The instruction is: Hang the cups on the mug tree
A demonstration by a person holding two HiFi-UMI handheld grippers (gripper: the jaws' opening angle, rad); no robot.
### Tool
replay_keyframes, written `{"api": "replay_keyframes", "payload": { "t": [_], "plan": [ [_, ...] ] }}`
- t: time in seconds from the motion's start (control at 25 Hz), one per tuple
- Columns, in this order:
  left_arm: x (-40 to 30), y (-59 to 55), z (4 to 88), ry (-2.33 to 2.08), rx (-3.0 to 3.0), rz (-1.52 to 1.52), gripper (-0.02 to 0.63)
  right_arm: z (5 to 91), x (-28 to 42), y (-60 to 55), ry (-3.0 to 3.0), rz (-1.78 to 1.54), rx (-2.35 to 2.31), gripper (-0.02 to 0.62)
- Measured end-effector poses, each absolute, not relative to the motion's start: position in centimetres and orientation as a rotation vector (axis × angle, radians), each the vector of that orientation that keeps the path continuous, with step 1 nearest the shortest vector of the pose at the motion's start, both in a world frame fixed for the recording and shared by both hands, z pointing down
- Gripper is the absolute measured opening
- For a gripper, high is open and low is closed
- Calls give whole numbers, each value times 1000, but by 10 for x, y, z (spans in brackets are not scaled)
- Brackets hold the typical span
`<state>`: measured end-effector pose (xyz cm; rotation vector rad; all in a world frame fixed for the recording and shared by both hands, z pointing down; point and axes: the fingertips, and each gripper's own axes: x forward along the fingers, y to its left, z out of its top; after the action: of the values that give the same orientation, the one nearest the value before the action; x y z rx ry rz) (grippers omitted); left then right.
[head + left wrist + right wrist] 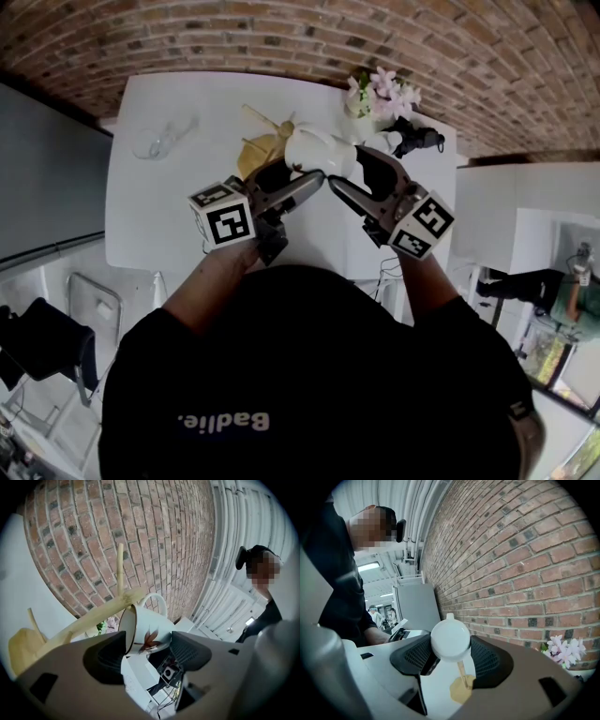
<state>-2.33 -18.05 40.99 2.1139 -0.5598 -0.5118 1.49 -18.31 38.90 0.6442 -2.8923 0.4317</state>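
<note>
Cup [450, 640] — clamped by right gripper [451, 654] (left gripper [147, 651] parted).

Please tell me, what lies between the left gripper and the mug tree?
A white cup with a leaf print. The left gripper view shows it between the parted jaws of the left gripper, handle at a branch of the mug tree.

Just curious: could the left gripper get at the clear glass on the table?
Probably yes: the glass sits clear on bare table, on the side of the left gripper, which straddles the cup.
</note>
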Motion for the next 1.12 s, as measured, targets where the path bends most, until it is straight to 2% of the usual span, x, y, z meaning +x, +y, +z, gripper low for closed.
{"api": "replay_keyframes", "payload": {
  "t": [0.2,1.12],
  "plan": [
    [-27,-182,411,-583,2083,-549,316,394,14,-180,-2877,404,641,288],
    [-33,-182,417,-654,2068,-520,322,406,17,-174,-2870,462,656,288]
  ]
}}
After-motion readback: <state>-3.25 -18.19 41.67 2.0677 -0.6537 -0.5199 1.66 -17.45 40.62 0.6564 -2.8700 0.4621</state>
